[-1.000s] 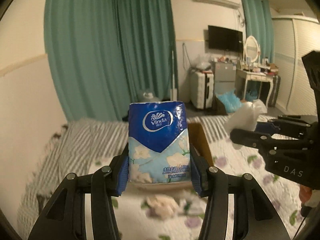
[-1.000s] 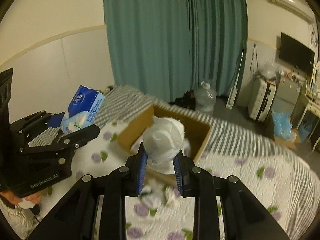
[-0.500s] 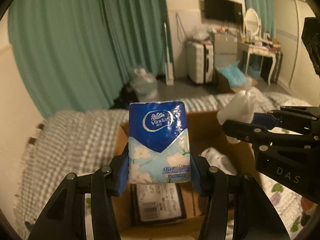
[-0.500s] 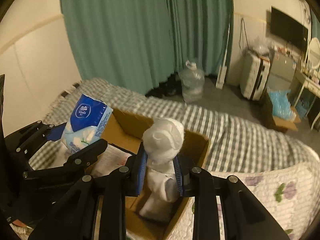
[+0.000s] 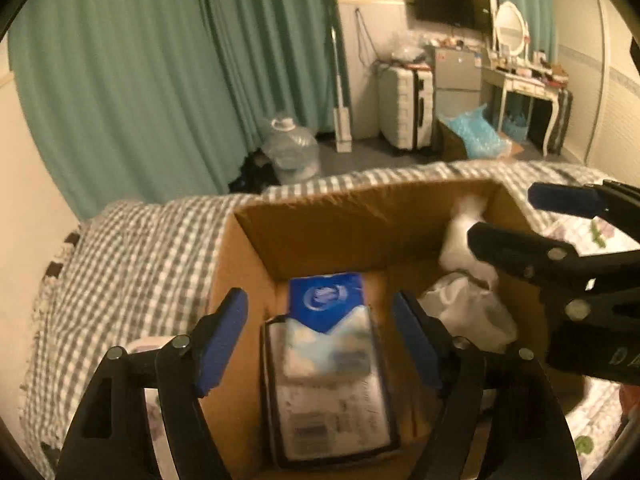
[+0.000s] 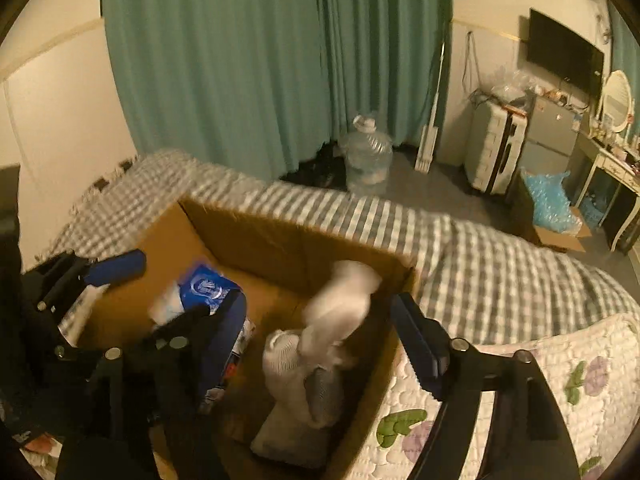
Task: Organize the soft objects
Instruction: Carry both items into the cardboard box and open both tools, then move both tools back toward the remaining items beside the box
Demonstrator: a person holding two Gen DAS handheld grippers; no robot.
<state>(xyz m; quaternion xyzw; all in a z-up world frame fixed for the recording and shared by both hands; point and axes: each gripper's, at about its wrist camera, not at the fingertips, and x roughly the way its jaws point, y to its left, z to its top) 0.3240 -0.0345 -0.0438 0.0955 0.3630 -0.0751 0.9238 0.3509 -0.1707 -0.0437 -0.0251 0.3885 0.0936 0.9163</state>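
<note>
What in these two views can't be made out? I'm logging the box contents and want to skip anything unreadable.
- Blue tissue pack, left wrist view: motion blur smears its print.
- White rolled cloth, right wrist view: blurred, so whether it has landed is unclear.
- Brown cardboard box floor: the left gripper fingers cover part of it in the right wrist view.
- Flat printed package: label unreadable from blur.

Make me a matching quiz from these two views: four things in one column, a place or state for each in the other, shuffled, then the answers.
Things:
1. blue tissue pack
2. white rolled cloth
3. left gripper
4. clear water jug

Places or states:
A. on the floor by the green curtain
B. open above the brown cardboard box
C. blurred, at the box's right side
D. in the box's left half

Pairs: 1-D, 2-C, 3-B, 4-A
</note>
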